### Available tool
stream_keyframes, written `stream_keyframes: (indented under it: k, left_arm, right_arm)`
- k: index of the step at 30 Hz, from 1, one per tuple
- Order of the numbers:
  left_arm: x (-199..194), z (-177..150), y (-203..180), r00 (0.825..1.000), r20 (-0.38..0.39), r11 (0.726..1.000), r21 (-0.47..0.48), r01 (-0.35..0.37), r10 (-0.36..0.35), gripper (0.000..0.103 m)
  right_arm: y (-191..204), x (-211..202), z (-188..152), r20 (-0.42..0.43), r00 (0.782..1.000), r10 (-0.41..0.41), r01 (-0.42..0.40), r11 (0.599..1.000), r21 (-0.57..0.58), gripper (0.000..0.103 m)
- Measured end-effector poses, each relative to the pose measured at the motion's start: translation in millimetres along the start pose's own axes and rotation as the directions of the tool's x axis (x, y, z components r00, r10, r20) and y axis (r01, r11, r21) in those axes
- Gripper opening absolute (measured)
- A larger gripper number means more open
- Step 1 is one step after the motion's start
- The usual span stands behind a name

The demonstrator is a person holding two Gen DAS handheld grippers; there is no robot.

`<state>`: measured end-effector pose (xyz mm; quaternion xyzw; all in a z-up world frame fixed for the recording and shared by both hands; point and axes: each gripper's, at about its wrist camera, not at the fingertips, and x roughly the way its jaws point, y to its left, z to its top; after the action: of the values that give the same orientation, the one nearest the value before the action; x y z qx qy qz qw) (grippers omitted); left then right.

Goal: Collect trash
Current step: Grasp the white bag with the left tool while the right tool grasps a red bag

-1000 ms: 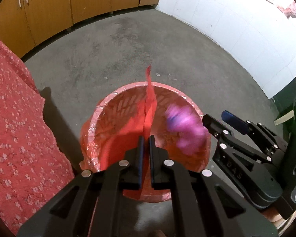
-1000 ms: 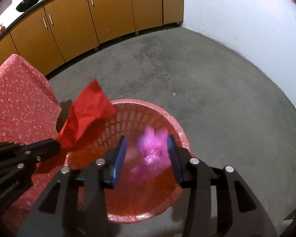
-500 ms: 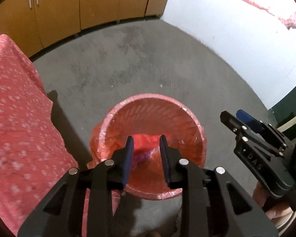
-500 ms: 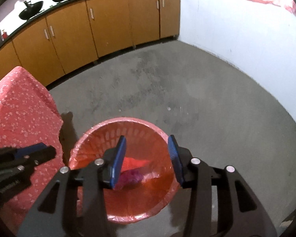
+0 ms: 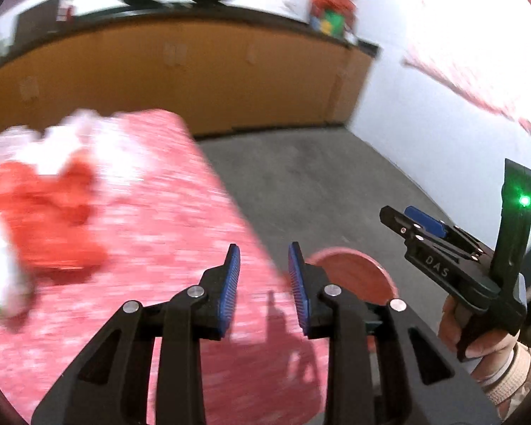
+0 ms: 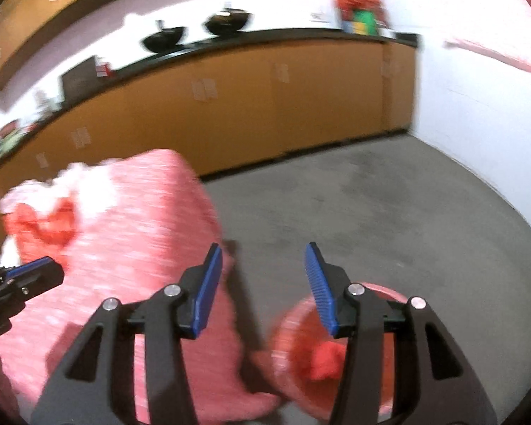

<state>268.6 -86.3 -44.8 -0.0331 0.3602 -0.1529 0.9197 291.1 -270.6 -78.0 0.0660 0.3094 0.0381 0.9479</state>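
Observation:
Both views are blurred by motion. The red lined bin (image 5: 350,272) (image 6: 297,350) stands on the floor beside the table, with a red scrap (image 6: 325,357) lying in it. On the table's red flowered cloth (image 5: 166,212) (image 6: 141,233) lies crumpled red trash (image 5: 49,212) (image 6: 46,226) next to white pieces (image 5: 85,124) (image 6: 88,184). My left gripper (image 5: 263,251) hangs over the table's near corner, its jaws opening with nothing between them. My right gripper (image 6: 263,251) (image 5: 403,216) is above the floor between table and bin, jaws opening and empty. A hand (image 5: 478,336) holds it.
Orange cabinets (image 6: 265,99) under a dark counter with two black bowls (image 6: 226,23) line the far wall. A white wall (image 6: 478,113) closes the right side. Grey concrete floor (image 6: 371,205) spreads between cabinets, table and bin.
The left gripper let go of the red scrap and the right released the pink piece into the bin. Both then rose and tilted up, so the table top and counter came into view.

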Motion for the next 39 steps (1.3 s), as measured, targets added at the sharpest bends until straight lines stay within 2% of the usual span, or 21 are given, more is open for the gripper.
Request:
stream_keyframes:
  k: [2, 4, 7, 9, 12, 17, 20, 23, 28, 30, 32, 33, 35, 39]
  left_arm:
    - [-21.6, -2.2, 27.1, 0.996, 0.047, 0.997, -0.017, -0.081, 0.081, 0.034]
    - [-43.0, -5.5, 55.7, 0.981, 0.088, 0.985, -0.037, -0.168, 0.170, 0.039]
    - [-67.7, -12.5, 98.9, 0.951, 0.124, 0.958, -0.090, -0.274, 0.284, 0.045]
    - [-76.3, -16.8, 121.5, 0.933, 0.129, 0.938, -0.129, -0.321, 0.337, 0.046]
    - [-83.2, -21.9, 157.5, 0.915, 0.120, 0.913, -0.191, -0.360, 0.386, 0.048]
    - [-92.1, -40.4, 189.0, 0.909, 0.129, 0.900, -0.250, -0.356, 0.396, 0.058]
    - [-90.0, -46.6, 196.8, 0.906, 0.139, 0.897, -0.260, -0.356, 0.400, 0.059]
    - [-90.6, -52.4, 196.7, 0.913, 0.147, 0.905, -0.263, -0.334, 0.380, 0.059]
    - [-85.1, -60.5, 196.3, 0.915, 0.154, 0.913, -0.235, -0.333, 0.373, 0.062]
    - [-78.6, -58.7, 195.6, 0.916, 0.142, 0.914, -0.226, -0.338, 0.374, 0.062]
    - [-74.7, -58.1, 195.5, 0.919, 0.133, 0.915, -0.224, -0.336, 0.371, 0.062]
    - [-73.1, -59.3, 195.4, 0.920, 0.131, 0.915, -0.224, -0.335, 0.369, 0.062]
    - [-70.9, -58.3, 194.6, 0.921, 0.126, 0.915, -0.225, -0.335, 0.368, 0.062]
    - [-66.3, -56.4, 193.0, 0.925, 0.112, 0.916, -0.227, -0.331, 0.362, 0.062]
  right_arm:
    - [40.0, 1.6, 6.4, 0.003, 0.997, 0.074, -0.074, 0.996, -0.040, 0.050]
    - [78.0, 4.5, 9.6, -0.005, 0.990, 0.139, -0.139, 0.988, -0.074, 0.052]
    - [127.4, 8.8, 9.5, -0.025, 0.977, 0.212, -0.213, 0.969, -0.123, 0.053]
    - [164.4, 14.3, 6.3, -0.049, 0.963, 0.266, -0.270, 0.949, -0.164, 0.054]
    - [209.6, 22.7, 0.5, -0.085, 0.943, 0.322, -0.333, 0.918, -0.216, 0.057]
    - [252.8, 31.8, -7.9, -0.099, 0.929, 0.356, -0.370, 0.889, -0.271, 0.067]
    - [270.4, 40.2, -11.7, -0.102, 0.929, 0.356, -0.370, 0.880, -0.298, 0.067]
    - [280.7, 47.5, -16.1, -0.115, 0.929, 0.351, -0.369, 0.866, -0.337, 0.067]
    - [287.9, 59.6, -19.7, -0.125, 0.938, 0.325, -0.347, 0.855, -0.385, 0.067]
    - [288.8, 65.7, -21.0, -0.138, 0.940, 0.313, -0.342, 0.855, -0.390, 0.063]
    - [288.1, 71.5, -21.0, -0.164, 0.937, 0.308, -0.348, 0.855, -0.384, 0.032]
    - [286.8, 73.2, -20.7, -0.172, 0.936, 0.308, -0.351, 0.856, -0.379, 0.031]
    - [284.0, 72.2, -21.6, -0.172, 0.933, 0.317, -0.360, 0.854, -0.377, 0.023]
    - [277.9, 64.7, -24.2, -0.138, 0.936, 0.323, -0.352, 0.853, -0.386, 0.018]
